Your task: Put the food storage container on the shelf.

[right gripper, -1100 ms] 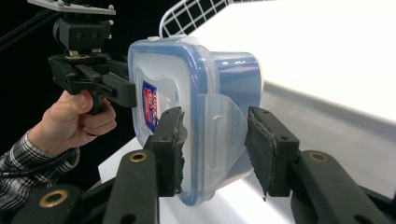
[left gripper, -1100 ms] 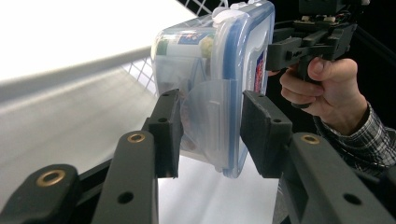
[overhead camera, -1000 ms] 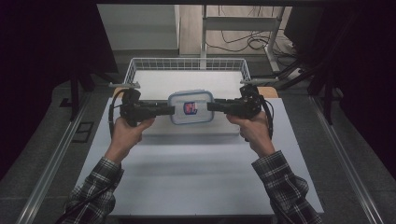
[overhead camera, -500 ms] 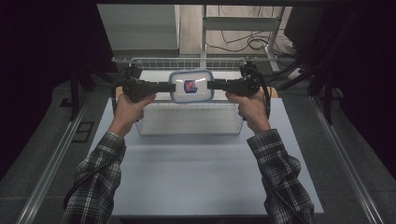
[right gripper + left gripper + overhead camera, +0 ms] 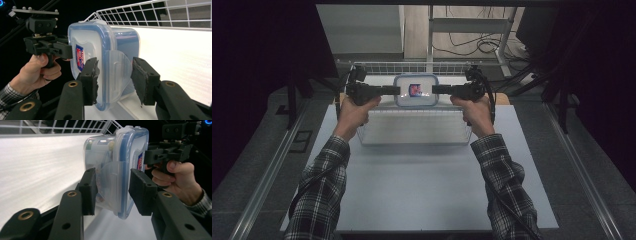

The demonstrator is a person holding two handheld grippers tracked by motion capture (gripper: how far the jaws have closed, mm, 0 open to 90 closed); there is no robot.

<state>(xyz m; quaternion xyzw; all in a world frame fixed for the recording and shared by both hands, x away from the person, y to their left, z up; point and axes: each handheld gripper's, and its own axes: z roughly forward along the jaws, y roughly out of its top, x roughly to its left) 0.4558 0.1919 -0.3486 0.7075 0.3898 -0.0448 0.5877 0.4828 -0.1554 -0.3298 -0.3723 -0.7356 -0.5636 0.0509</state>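
**Lidded container held aloft over the wire basket, not yet set down**

High view: the clear lidded container hangs between the left hand-held gripper and the right hand-held gripper, one at each short end, above the far part of the white wire basket; the lift looks done, while the setting down, probably into the basket, is still to come; the basket stands on a pale grey tabletop flanked by metal rails; beyond it lie a wooden floor with loose cables, a metal frame leg, and dark surroundings to either side.

Left gripper view: the left hand-held gripper has its jaws either side of the container's side latch flap, seemingly clamped on it, though small gaps show at the pads; the other gripper and hand sit at the far end; white basket floor below.

Right gripper view: the right hand-held gripper straddles the opposite latch flap of the container likewise, evidently bearing it; basket wire runs behind.
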